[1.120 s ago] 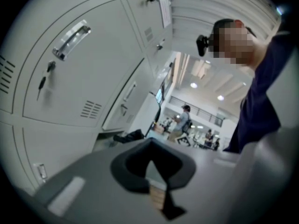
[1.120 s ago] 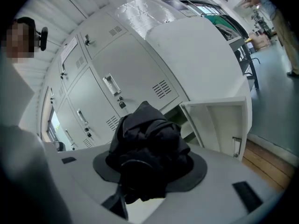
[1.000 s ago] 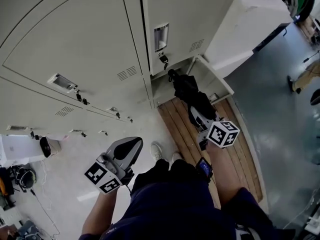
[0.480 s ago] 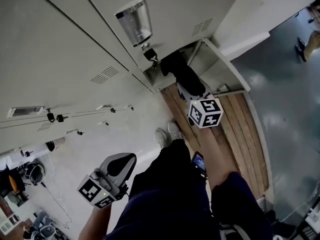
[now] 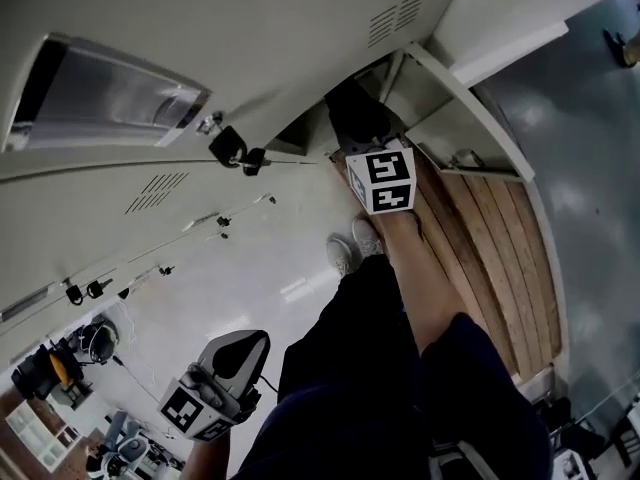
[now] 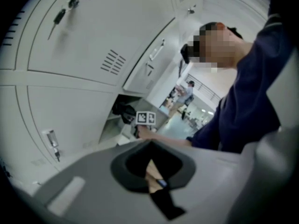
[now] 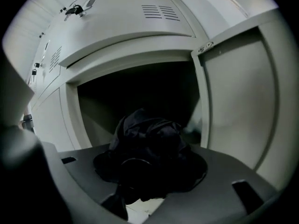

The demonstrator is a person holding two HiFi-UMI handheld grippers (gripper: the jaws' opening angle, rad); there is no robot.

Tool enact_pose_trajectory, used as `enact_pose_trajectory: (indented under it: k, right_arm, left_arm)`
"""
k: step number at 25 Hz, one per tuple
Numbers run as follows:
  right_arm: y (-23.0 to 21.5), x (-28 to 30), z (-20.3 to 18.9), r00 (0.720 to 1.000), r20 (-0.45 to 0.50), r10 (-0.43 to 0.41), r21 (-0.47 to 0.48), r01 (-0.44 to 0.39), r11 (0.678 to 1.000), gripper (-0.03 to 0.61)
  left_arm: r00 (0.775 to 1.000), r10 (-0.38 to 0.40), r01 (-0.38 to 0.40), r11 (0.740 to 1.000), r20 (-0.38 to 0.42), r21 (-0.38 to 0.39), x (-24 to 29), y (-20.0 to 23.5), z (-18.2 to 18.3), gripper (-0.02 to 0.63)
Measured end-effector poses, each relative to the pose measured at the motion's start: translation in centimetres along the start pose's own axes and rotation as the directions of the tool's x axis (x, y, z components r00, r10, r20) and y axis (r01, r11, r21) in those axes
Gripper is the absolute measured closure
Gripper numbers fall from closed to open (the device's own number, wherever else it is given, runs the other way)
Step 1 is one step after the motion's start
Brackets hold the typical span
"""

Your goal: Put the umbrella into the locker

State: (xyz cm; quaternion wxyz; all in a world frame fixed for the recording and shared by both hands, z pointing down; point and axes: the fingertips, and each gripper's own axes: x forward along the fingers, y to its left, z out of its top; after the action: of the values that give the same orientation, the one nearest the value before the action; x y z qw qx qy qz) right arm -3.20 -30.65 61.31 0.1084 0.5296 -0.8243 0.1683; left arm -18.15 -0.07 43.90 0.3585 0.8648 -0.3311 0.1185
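The black folded umbrella [image 5: 355, 118] is bunched in my right gripper [image 5: 366, 146], which is shut on it just beyond the marker cube [image 5: 381, 179]. In the right gripper view the umbrella [image 7: 149, 141] fills the jaws' gap right at the mouth of the open bottom locker [image 7: 140, 85], whose door [image 7: 238, 101] stands swung out to the right. The left gripper view shows the umbrella [image 6: 122, 111] at that locker opening from the side. My left gripper [image 5: 238, 356] hangs low at the lower left, well away from the locker. Its jaws [image 6: 152, 164] meet with nothing held.
Closed grey locker doors with keys [image 5: 235, 150] fill the upper left. A wooden floor strip [image 5: 490, 228] runs in front of the open locker. The person's legs and white shoes [image 5: 350, 253] stand beside it. Other people [image 6: 187, 90] are far down the hall.
My right gripper has carried the umbrella down and forward to the open locker's mouth. The left gripper has sunk lower. The head view has tilted closer to the lockers.
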Motion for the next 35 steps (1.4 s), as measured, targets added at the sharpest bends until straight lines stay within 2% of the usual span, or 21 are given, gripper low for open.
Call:
enact_pose_trajectory:
  k: [9,13,24,31,35]
  right_arm:
    - [0.6,5.1,-0.2,0.998,0.067,0.007,0.02,-0.008,1.0,0.373]
    - [0.6,7.2,0.4,0.998,0.059,0.013,-0.014,-0.012,1.0,0.373]
    - [0.7,11.5,0.6,0.994,-0.08,-0.071,-0.195,0.055,0.979,0.359]
    - [0.8,13.6,0.3,0.985,-0.155,-0.073,-0.261,0.031,0.965,0.354]
    - [-0.3,14.8,-1.8,0.972,-0.207,-0.112,-0.317,0.042,0.948,0.35]
  left_arm:
    - [0.998,0.037,-0.038,0.999,-0.053,-0.024,1.4,-0.1,-1.0,0.612]
    - [0.997,0.049,-0.052,0.998,-0.061,-0.038,1.6,-0.2,-1.3,0.612]
    - [0.995,0.079,-0.082,0.995,-0.054,-0.055,1.4,-0.5,-1.3,0.612]
    - [0.996,0.075,-0.078,0.995,-0.044,-0.069,1.3,-0.8,-1.6,0.612]
    - [0.996,0.083,-0.086,0.994,-0.038,-0.074,1.0,-0.7,-1.6,0.612]
